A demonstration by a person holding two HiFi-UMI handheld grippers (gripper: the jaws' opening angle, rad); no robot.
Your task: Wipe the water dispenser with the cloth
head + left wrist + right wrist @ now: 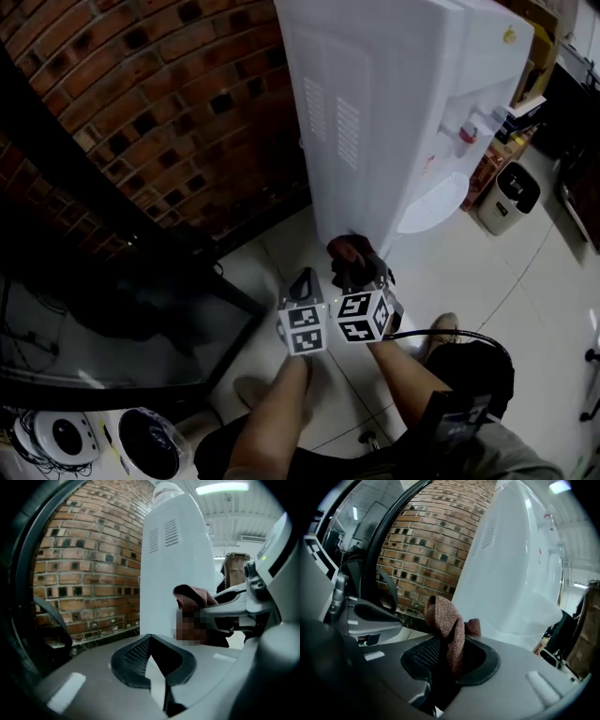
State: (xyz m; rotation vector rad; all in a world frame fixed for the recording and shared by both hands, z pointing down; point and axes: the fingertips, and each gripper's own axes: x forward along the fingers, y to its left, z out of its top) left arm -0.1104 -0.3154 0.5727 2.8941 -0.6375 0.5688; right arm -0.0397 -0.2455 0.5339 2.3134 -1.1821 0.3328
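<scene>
Head view: the right gripper (359, 274) holds the brown cloth (347, 250) just past its fingers, low by the white water dispenser (394, 112).

Left gripper view: the left gripper (151, 641) has its fingers together and holds nothing.

Right gripper view: the fingers pinch the cloth.

Wiping looks partway done. The front is probably still left.

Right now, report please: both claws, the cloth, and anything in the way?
Right claw shut on brown cloth. Left claw shut, empty. Cloth by water dispenser, low on side panel, contact unclear. Nothing between.
</scene>
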